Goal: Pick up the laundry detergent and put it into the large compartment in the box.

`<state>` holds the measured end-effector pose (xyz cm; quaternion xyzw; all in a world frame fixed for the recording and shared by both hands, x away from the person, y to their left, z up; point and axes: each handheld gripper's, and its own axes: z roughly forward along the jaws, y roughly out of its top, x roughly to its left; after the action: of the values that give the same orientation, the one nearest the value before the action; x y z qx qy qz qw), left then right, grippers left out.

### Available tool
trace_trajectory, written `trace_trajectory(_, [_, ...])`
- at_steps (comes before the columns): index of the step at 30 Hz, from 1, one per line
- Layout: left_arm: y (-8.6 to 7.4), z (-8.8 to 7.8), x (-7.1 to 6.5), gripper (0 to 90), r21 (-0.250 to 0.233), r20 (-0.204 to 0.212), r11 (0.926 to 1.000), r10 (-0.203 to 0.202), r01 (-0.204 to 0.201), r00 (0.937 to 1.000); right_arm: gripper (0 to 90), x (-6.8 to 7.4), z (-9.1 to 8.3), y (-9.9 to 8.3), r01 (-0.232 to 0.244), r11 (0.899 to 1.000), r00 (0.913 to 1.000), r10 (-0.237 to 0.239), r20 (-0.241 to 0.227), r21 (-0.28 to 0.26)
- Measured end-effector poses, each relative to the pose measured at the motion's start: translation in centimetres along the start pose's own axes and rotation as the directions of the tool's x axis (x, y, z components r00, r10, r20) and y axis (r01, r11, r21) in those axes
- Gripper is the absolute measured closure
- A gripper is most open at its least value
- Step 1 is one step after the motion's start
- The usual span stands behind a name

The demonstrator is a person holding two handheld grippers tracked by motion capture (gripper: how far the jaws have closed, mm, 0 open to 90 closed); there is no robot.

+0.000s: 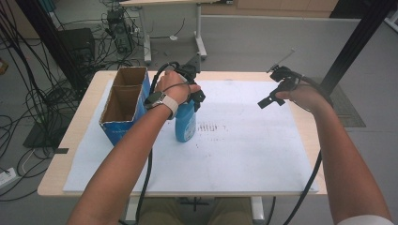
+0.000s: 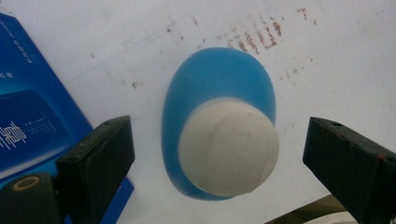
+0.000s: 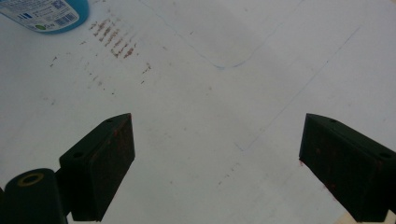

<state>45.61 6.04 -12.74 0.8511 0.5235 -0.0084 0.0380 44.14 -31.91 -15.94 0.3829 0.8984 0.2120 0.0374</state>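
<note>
At the left of the desk (image 1: 70, 154), an open-topped blue cardboard box (image 1: 123, 105) stands on a white sheet (image 1: 244, 154) that covers most of the surface. Just to its right, a blue bottle (image 1: 186, 123) with a white cap (image 2: 228, 148) stands upright on the sheet, close beside the box. The left tongs (image 1: 196, 101), held in a hand wearing a pale wristband, hover directly over the bottle; seen from the left gripper view, the jaws stand wide apart on either side of the cap, with clear gaps on both sides and nothing gripped. A patch of reddish-brown smudges (image 1: 210, 127) marks the sheet to the right of the bottle. Farther right, well apart from the bottle, the right tongs (image 1: 271, 99) are raised above the sheet near the desk's far right corner; in the right gripper view their jaws also stand wide open and empty over bare white sheet, the bottle's labelled base just visible at the upper left corner. Black cables trail from both tongs back toward the person.
</note>
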Motion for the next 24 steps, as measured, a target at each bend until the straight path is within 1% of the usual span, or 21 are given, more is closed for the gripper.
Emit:
trace_trajectory(10, [0.33, 0.07, -0.28, 9.5, 0.021, -0.011, 0.9997, 0.014, -0.013, 0.9998, 10.5, 0.02, -0.05, -0.01, -0.003, 1.0, 1.0, 0.003, 0.002, -0.001])
trace_trajectory(15, [0.19, 0.04, -0.23, 9.7, 0.011, -0.005, 0.9999, 0.011, -0.011, 0.9999, 10.4, 0.03, 0.04, -0.04, 0.0, 1.0, 1.0, 0.0, 0.002, 0.001])
trace_trajectory(24, [0.26, 0.05, -0.26, 9.7, 0.015, -0.004, 0.9998, 0.012, -0.012, 0.9999, 10.5, 0.08, 0.17, 0.05, -0.001, 1.0, 1.0, 0.001, 0.0, 0.003])
